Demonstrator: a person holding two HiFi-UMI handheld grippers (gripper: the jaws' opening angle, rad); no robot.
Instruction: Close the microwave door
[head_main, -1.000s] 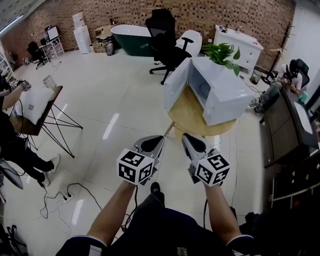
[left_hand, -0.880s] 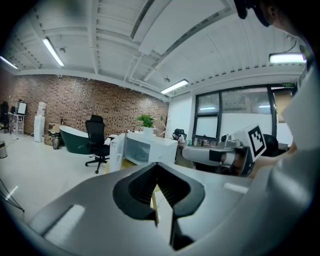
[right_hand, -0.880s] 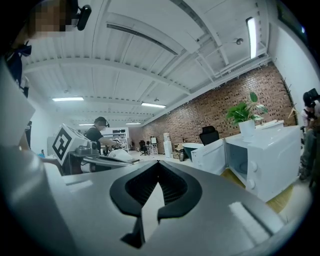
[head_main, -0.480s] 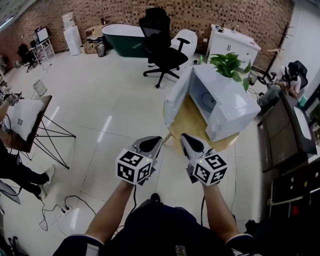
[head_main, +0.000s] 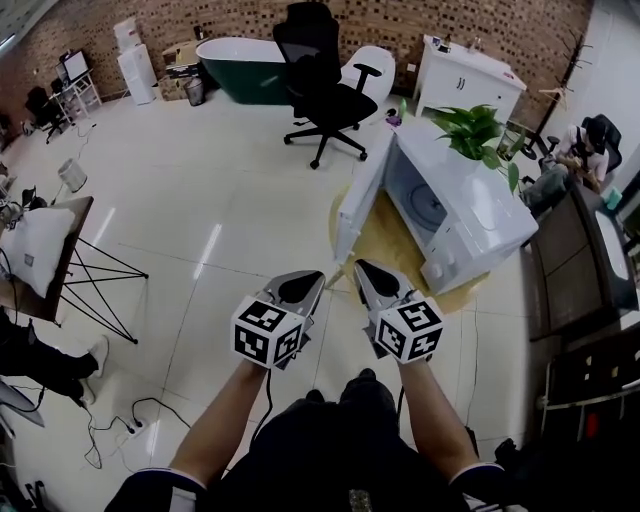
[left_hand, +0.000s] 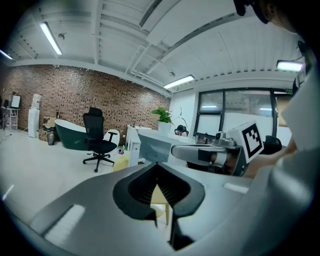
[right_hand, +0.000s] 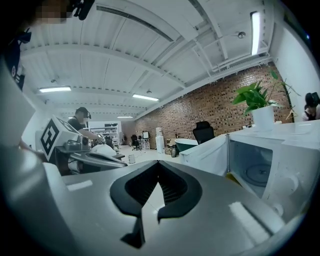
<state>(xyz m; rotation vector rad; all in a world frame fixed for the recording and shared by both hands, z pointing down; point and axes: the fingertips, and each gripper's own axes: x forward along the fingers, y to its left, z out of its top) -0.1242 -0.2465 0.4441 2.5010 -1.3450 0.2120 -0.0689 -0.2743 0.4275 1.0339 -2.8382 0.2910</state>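
My left tongs (head_main: 300, 288) and right tongs (head_main: 372, 282) are both clenched with nothing between the jaws. They sit side by side in front of me, in the same pose as a second ago. What has changed is where I stand: I have stepped toward the microwave (head_main: 480, 215), so it now sits lower and nearer in the head view, to the right of the right tongs, and the floor gap ahead of me is much smaller. The door (head_main: 358, 205) is as wide open as before, swung out to the left of the cavity. Its near bottom corner is now close above the right tongs' tips, though not touching them. The microwave rests on the round table (head_main: 385, 250), with the plant (head_main: 478, 130) on its far end and the chair (head_main: 322, 75) well beyond. The glass tray shows inside the cavity, and I see nothing in the door's path. I judge the approach nearly done and the closing itself not begun. The next move is to get a clenched tip onto the door's outer face, on its left side, and push it round to the right until it shuts. The right tongs are nearer, but the left may have the better angle on that face.
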